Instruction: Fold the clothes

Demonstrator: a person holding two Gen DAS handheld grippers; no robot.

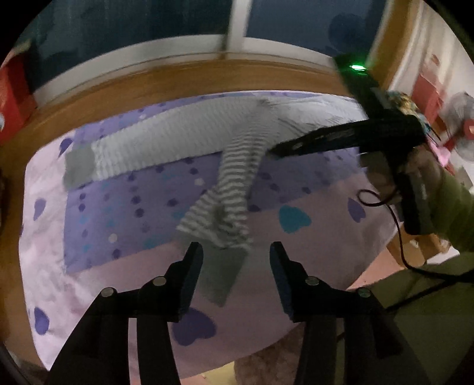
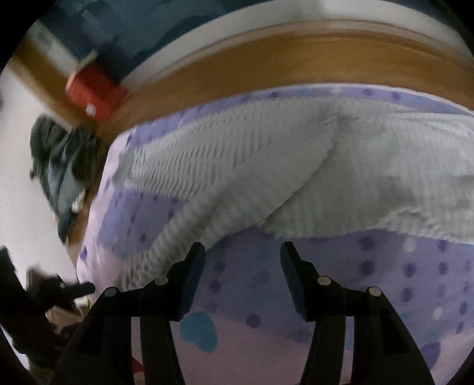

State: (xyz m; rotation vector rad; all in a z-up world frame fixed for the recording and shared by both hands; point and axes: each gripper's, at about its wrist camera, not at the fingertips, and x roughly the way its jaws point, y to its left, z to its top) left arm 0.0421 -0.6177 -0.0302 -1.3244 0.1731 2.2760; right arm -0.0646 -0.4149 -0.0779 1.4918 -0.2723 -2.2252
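Pink and purple bedding (image 1: 97,207), printed with hearts and dots, covers the bed, with a wooden frame (image 1: 177,80) and a dark window (image 1: 148,23) beyond it. On it lies the striped grey-and-white garment (image 1: 237,171), spread across the far side; one long striped part runs down toward the left gripper (image 1: 236,254), and its plain grey cuff (image 1: 225,272) ends just ahead of and between the parted fingers, which do not press on it. From the right wrist view, the garment's broad body (image 2: 340,177) lies just beyond the right gripper (image 2: 242,256), whose jaws stand apart over bare dotted sheet, holding nothing. To the left gripper's upper right, a green sleeve (image 1: 456,207) carries the other gripper. Both views are motion-blurred.
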